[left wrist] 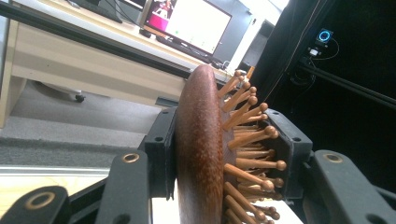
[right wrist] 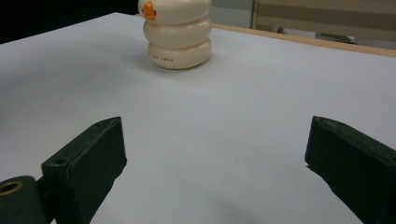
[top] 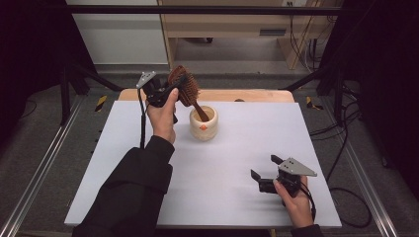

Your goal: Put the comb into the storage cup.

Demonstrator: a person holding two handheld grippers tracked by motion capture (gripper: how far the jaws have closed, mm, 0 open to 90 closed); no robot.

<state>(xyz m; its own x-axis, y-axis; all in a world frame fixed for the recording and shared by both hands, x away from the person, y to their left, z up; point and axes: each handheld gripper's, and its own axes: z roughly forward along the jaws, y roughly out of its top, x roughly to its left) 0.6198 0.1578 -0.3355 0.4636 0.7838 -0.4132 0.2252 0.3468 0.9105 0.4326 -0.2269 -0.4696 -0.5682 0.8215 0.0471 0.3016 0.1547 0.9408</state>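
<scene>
Left gripper (top: 168, 91), raised above the far-left part of the table (top: 237, 197), its jaws clamped on the head of a wooden hairbrush (top: 184, 85); in the left gripper view the pads press the brush (left wrist: 201, 149) from both sides, one on the smooth brown back, the other against the wooden pins, which point to the right of that view; brush tilted, head up and to the left, handle slanting down to the right with its end inside the mouth of a cream cup (top: 203, 123); cup upright on the table, near the middle of the far edge, just beside the left hand (top: 162, 118); body of the cup formed of stacked rounded rings with a small orange mark, seen in the right gripper view (right wrist: 177, 35) beyond the jaws; right gripper (top: 263, 173) low over the near-right part of the table, held by the right hand (top: 295, 202), pointing left, well apart from the cup; its jaws spread wide, nothing between them but bare white surface; dark sleeve (top: 133, 192) along the near-left edge.
</scene>
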